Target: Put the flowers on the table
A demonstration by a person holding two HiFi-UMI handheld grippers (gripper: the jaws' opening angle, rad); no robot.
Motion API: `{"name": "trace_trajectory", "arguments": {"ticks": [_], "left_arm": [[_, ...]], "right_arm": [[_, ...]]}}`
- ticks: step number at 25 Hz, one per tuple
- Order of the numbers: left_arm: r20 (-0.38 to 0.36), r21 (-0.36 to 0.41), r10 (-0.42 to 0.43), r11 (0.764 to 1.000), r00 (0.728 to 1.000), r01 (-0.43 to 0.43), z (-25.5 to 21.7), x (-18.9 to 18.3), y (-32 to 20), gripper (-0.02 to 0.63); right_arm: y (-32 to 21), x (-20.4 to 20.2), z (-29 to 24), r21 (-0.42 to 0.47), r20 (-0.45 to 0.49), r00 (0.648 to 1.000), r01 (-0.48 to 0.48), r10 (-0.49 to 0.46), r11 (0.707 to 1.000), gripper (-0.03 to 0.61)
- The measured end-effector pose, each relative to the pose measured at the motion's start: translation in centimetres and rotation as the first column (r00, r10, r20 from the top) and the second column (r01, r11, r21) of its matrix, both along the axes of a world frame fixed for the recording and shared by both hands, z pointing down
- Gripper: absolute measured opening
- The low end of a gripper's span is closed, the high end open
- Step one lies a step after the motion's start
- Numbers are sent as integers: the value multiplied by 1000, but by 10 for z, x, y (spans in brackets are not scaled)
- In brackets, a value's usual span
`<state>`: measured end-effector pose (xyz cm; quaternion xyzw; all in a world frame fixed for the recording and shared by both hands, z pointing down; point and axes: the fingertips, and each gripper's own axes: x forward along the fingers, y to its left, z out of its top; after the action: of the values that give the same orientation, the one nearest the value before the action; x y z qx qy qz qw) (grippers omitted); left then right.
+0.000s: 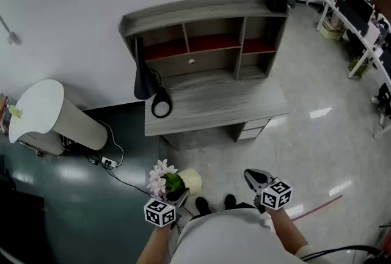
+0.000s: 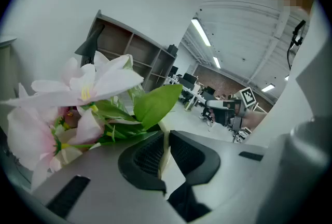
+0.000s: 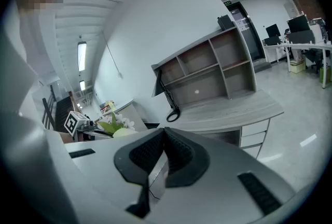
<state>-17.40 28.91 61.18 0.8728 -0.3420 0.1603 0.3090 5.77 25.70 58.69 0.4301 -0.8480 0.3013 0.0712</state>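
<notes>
Transport step: left tongs (image 1: 181, 197) grasp the flowers (image 1: 162, 178); right tongs (image 1: 253, 178) clenched, empty. Next: advance to the tabletop (image 1: 220, 104).

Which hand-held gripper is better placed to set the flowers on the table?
Left. The left hand-held gripper is shut on the flowers by their pot rim; the right hand-held gripper is shut and empty. The table stands ahead of both.

Right claw (image 3: 164, 133), jaws together, faces the table (image 3: 233, 112).

Head view steeply down on desk (image 1: 214, 104); right gripper view low, shares desk.
</notes>
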Motion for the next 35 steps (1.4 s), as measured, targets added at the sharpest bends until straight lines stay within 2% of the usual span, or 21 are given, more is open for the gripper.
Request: {"name": "trace_trajectory", "arguments": {"ticks": [13,23,28,35], "left_arm": [[-2,4,-14,1000,1000,14,-2,8,-3,51],[8,0,-35,999,999,35,-3,17,-4,51],[5,-14,-75,997,997,75,2,25,-7,51],[12,-21,-132,991,991,132,11,40,-12,51]], "right_arm": [[-8,3,-2,12,12,1000,14,-14,1000,17],[-10,17,0,1,62,998,22,-22,1000,18],[-10,35,2,-3,82,996,30,-30,1000,18],[-13,56,9,-7,79,993,87,-86,996,18]]}}
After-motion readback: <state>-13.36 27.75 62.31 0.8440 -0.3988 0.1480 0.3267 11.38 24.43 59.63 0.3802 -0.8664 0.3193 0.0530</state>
